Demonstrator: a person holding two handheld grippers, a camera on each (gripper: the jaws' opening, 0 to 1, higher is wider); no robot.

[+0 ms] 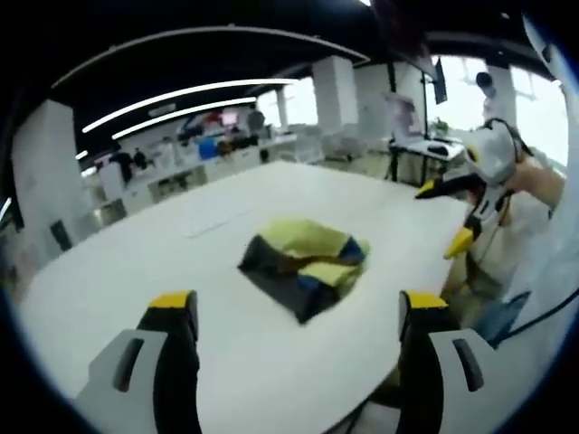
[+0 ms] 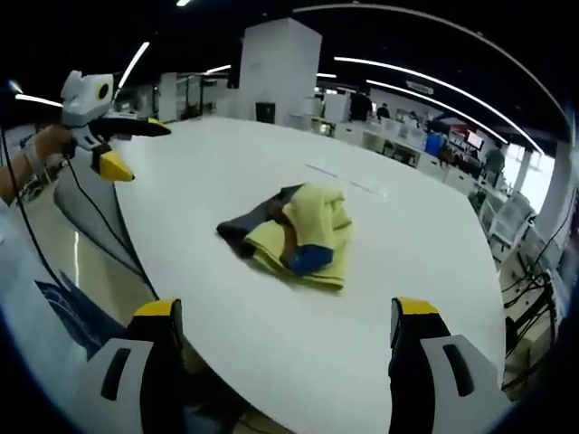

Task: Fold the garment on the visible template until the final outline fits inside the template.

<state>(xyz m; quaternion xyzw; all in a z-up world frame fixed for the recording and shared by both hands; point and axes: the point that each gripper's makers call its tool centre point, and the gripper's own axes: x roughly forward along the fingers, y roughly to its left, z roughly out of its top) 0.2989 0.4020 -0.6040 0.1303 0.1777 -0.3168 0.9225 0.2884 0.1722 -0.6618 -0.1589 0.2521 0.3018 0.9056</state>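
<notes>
- My left gripper (image 1: 298,312) hangs released above the near edge of the white surface (image 1: 271,362), jaws spread wide and holding nothing.
- My right gripper (image 2: 282,316) is likewise released and empty, clear of the cloth.
- The garment (image 1: 306,260), yellow with dark and blue panels, lies bunched in a loose heap mid-surface, apart from both grippers.
- Beyond it I make out faint lines (image 2: 348,179) on the surface, possibly the template; the view is too soft to be sure.
- I judge the fold barely begun: the heap needs spreading, squaring and placing.
</notes>
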